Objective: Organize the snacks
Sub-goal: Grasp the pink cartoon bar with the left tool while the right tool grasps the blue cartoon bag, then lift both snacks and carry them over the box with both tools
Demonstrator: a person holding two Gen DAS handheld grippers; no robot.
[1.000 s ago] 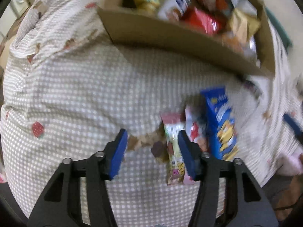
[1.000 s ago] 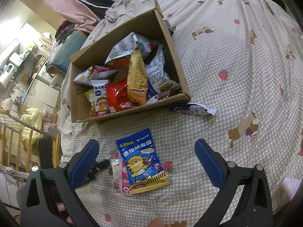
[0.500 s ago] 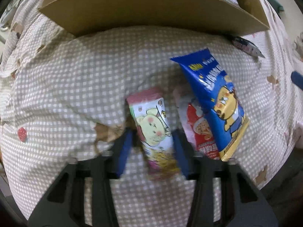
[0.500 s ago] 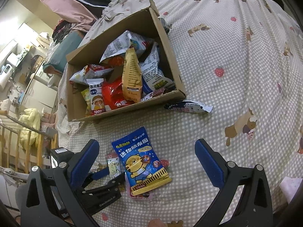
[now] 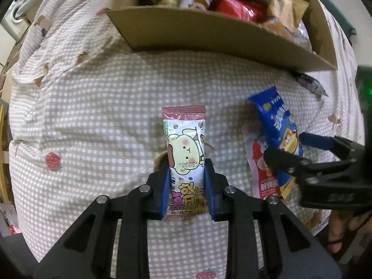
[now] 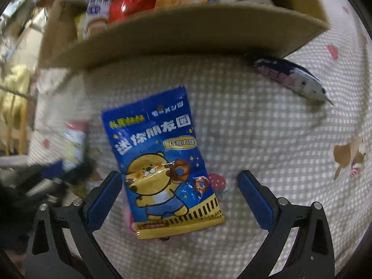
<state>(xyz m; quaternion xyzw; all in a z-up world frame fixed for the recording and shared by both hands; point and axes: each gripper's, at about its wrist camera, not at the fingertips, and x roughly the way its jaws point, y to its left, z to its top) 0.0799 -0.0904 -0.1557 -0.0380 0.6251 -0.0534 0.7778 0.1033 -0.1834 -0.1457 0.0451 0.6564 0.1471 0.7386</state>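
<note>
L gripper (image 5: 185,183) pinches the lower half of a pink-topped snack pkt (image 5: 184,151) w/ a cream cartoon puppy, both blue pads on its side edges; pkt sits on/just above the checked bedspread (image 5: 93,125), in front of the cardboard box (image 5: 209,37) full of snacks. To the right, a blue pkt (image 6: 162,160) w/ yellow cartoon bear & donuts lies flat on a pink/red pkt (image 5: 258,162). R gripper (image 6: 179,193) is spread wide, fingers either side of the blue pkt's lower half, apparently not gripping. Further right, a dark blue/white wrapper (image 6: 293,79) lies by the box corner.
</note>
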